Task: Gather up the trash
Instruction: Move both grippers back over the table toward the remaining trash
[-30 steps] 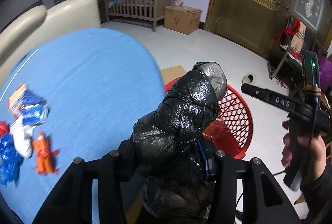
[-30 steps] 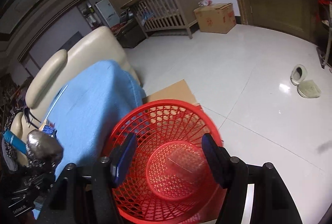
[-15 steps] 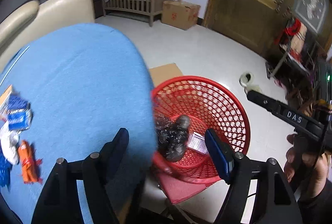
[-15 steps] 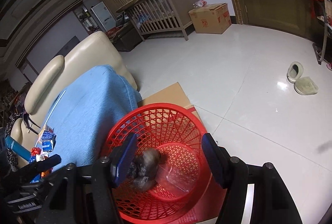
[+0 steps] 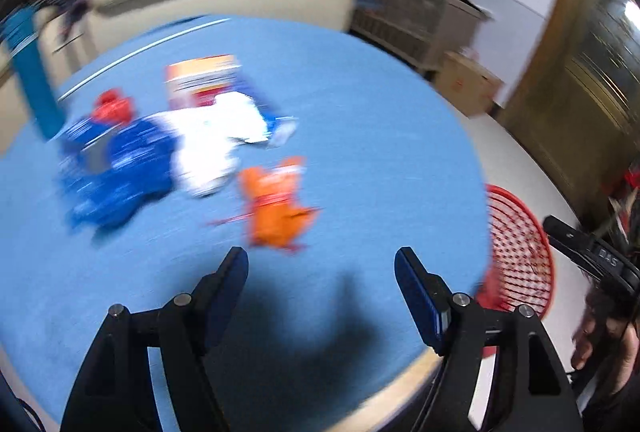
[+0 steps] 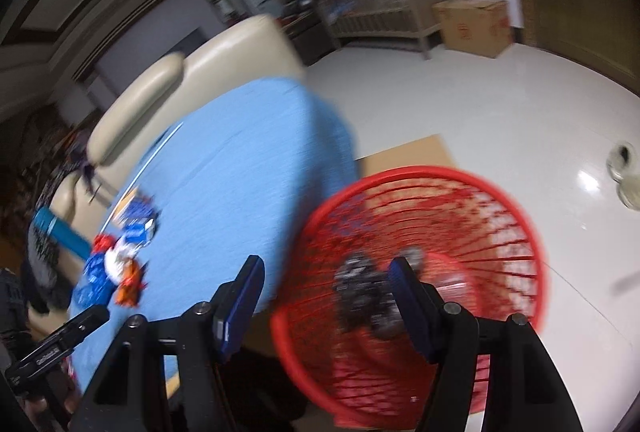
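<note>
Inside red basket, crumpled glossy black bag.

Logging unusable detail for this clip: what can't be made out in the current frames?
- Left wrist view: motion blur smears the wrappers; print on the orange wrapper and blue wrapper is unreadable.
- Left wrist view: the red basket is partly behind the table edge; its contents are hidden.
- Right wrist view: the black bag in the basket is blurred and partly covered by the right gripper finger.
</note>
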A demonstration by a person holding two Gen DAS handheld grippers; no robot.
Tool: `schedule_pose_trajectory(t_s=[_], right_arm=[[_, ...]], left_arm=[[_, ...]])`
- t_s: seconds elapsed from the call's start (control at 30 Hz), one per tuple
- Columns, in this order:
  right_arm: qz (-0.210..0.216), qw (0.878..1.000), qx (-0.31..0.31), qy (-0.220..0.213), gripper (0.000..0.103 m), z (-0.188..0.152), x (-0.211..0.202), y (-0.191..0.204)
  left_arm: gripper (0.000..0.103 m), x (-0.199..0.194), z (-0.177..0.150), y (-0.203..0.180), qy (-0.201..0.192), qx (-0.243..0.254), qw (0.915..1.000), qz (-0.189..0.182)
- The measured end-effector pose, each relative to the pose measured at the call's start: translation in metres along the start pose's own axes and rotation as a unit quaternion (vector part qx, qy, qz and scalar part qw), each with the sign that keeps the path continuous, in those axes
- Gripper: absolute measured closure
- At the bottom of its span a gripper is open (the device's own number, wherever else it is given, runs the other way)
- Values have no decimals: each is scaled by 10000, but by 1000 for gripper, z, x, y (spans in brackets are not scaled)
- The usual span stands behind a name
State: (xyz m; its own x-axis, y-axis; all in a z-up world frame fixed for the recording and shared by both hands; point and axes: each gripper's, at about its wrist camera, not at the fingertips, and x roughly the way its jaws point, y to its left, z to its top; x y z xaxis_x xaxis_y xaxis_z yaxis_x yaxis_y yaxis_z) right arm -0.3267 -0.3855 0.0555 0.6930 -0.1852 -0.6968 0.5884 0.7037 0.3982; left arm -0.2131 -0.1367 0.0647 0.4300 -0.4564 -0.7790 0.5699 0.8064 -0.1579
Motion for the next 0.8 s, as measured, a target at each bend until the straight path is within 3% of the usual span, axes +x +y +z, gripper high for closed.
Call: schedule_pose_trajectory(t_s=[0.2, 0.47, 0.8], right_arm=[[547, 9933, -920, 429, 35, -5, 26, 88], [1075, 9699, -1967, 956, 34, -34, 66, 197], [1036, 9592, -2331, 1215, 34, -37, 114, 251]], left_arm=[[27, -14, -11, 53, -137, -527, 9971, 525], [27, -27, -14, 95, -344, -844, 9916, 916], [27, -31, -3, 119, -442, -1061, 9884, 990]])
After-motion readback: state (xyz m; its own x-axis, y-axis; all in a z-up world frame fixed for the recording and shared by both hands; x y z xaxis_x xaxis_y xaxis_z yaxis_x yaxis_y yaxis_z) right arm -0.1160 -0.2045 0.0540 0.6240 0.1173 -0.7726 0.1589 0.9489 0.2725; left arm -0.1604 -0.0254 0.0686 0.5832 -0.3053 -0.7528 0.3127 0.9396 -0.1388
